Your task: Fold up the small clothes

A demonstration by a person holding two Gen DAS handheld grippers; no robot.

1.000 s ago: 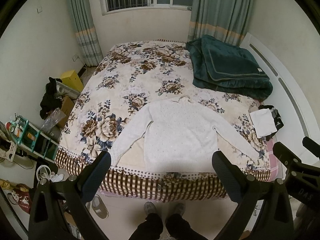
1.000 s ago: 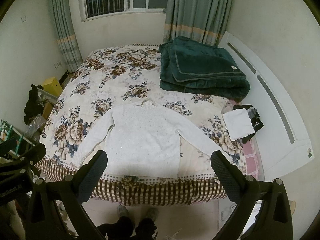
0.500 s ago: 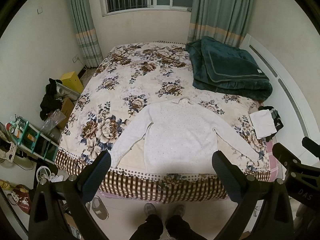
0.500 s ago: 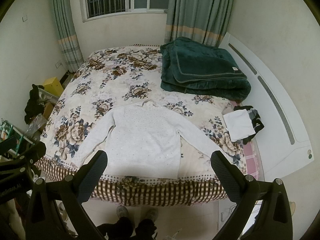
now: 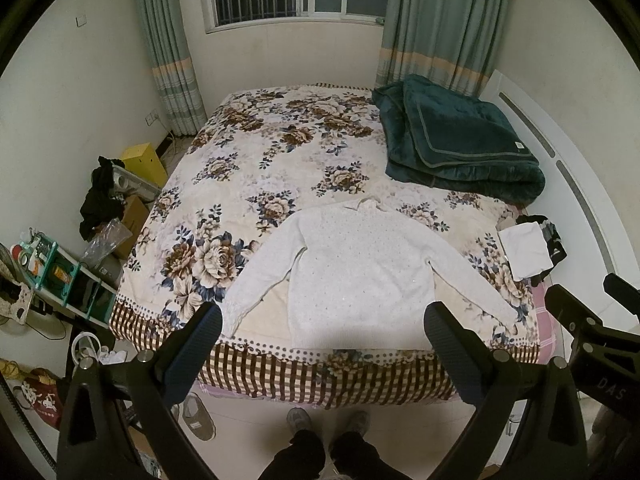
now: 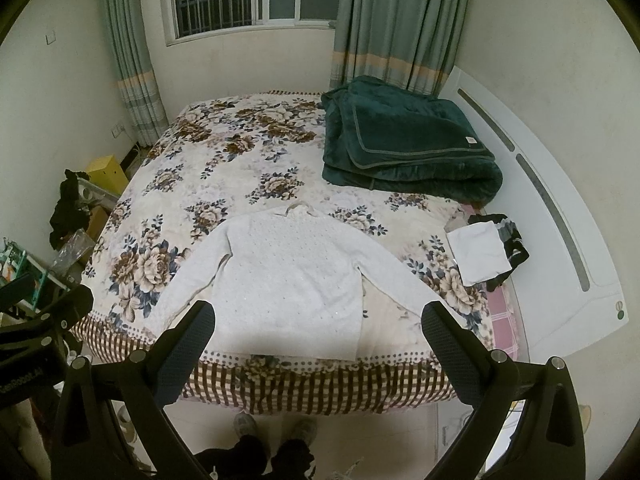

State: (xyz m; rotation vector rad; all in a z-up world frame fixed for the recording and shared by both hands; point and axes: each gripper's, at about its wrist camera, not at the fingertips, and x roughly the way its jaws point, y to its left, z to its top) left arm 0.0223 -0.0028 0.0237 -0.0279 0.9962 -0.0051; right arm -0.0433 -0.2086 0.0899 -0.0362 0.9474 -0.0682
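Note:
A white long-sleeved sweater [image 5: 360,276] lies flat on the flowered bed cover [image 5: 272,152], near the bed's front edge, sleeves spread out to both sides, collar pointing away from me. It also shows in the right wrist view [image 6: 292,280]. My left gripper [image 5: 322,344] is open and empty, held high above the bed's front edge. My right gripper [image 6: 318,340] is open and empty, held at the same height beside it. Neither touches the sweater.
A folded dark green blanket [image 5: 456,144] lies at the bed's far right. A folded white cloth [image 5: 526,250] on dark clothes sits at the right edge. A white headboard [image 6: 560,220] runs along the right. Shelves and boxes [image 5: 52,268] stand left on the floor. My feet [image 5: 320,424] stand by the bed.
Both grippers have drifted slightly back and up, so the bed sits a little lower in view. The sweater has not moved. Both grippers stay open.

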